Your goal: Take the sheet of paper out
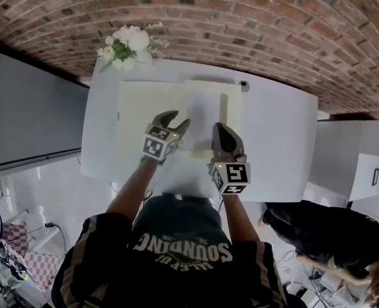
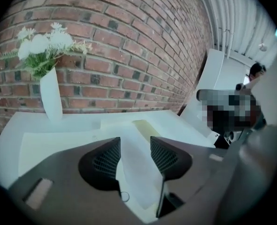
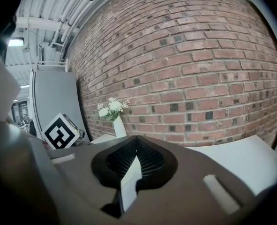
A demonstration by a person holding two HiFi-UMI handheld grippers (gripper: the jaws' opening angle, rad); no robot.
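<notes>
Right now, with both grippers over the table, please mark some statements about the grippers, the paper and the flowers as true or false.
1. The fingers of the left gripper stand apart. True.
2. The right gripper holds nothing. False: its fingers are closed on the edge of the sheet of paper.
3. A vase with white flowers stands on the table, close to the brick wall. True.
4. The table is black. False: it is white.
</notes>
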